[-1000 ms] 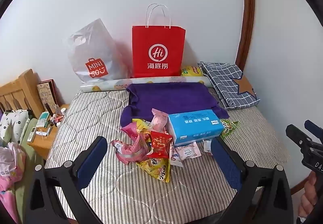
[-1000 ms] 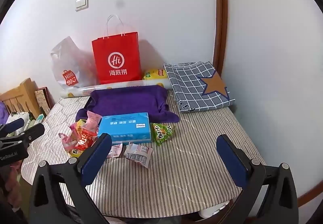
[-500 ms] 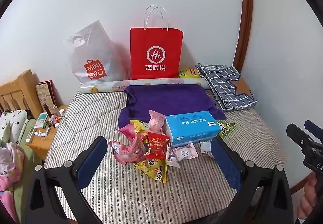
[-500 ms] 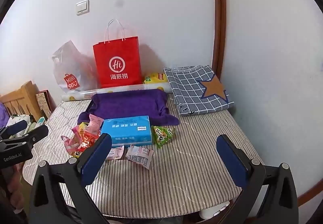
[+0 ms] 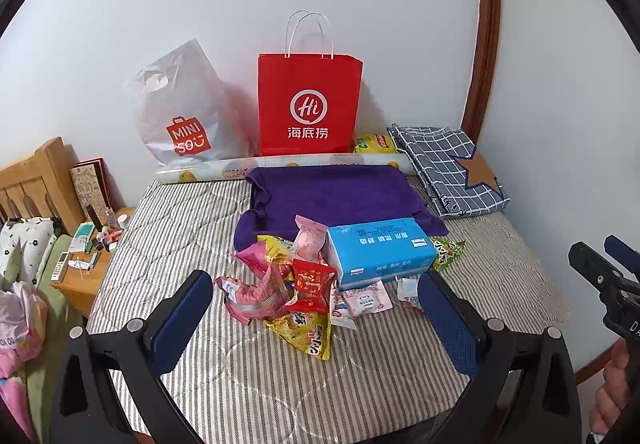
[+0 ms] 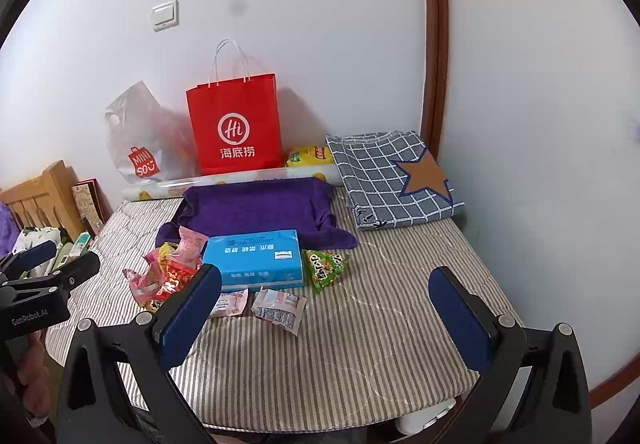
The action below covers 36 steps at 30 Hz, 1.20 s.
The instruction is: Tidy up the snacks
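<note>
Snack pile [image 5: 288, 284] lies on striped mattress [image 5: 280, 384], left of blue tissue pack [image 5: 380, 250]; green packet [image 6: 324, 268] on its other side. Packets look light, crinkly, slippery (foil film); probably best pinch at sealed edge. Left gripper [image 5: 316, 308] and right gripper [image 6: 324, 308] both wide open, nothing held. Red paper bag [image 5: 310, 104] and grey plastic bag [image 5: 180, 112] stand at wall; contents hidden.

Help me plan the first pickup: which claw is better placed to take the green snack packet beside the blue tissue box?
Right, probably. The green snack packet lies between the open right claw fingers; the open left claw faces the pile left of the box.
</note>
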{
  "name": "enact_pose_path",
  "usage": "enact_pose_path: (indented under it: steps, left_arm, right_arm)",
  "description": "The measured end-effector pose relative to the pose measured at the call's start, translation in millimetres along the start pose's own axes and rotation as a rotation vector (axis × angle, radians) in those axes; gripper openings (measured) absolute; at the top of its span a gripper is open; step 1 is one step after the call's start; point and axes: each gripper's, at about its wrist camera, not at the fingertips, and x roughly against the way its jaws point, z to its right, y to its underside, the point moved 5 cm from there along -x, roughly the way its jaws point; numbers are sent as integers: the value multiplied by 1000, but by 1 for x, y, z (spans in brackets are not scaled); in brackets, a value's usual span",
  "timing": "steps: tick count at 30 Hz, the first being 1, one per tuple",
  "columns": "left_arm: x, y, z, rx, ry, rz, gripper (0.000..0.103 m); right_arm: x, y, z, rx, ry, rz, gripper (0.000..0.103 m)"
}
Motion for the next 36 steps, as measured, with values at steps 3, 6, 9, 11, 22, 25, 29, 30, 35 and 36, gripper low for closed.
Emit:
enact_pose_path:
  steps: [3, 6, 9, 11, 22, 25, 29, 30, 35, 36]
  left_arm:
    - [0, 0, 0, -2, -2, 0, 103]
    - [0, 0, -1, -2, -1, 2, 103]
    - [1, 0, 0, -3, -2, 5, 103]
    - [1, 0, 0, -3, -3, 6, 103]
    - [3, 2, -1, -6, -8, 9, 103]
    - [4, 3, -1, -6, -9, 12, 103]
    - [5, 3, -1, -6, -10, 14, 103]
    - [5, 3, -1, -6, -10, 14, 103]
    - [6, 3, -1, -6, -10, 13, 103]
    - [6, 4, -2, -7, -11, 13, 103]
  right_arm:
    - [1, 1, 0, 0, -1, 3, 102]
    - [1, 0, 0, -4, -6, 6, 102]
    - [0, 1, -1, -3, -4, 5, 102]
    - [0, 1, -1, -5, -7, 6, 102]
    - [1, 3, -5, -9, -16, 11, 102]
    - [2, 3, -5, -9, -20, 15, 102]
    - [4, 3, -7, -5, -19, 17, 102]
    - [4, 3, -8, -3, -20, 18, 102]
    - [5, 3, -9, -3, -24, 19, 102]
    - [5, 4, -9, -3, -24, 19, 102]
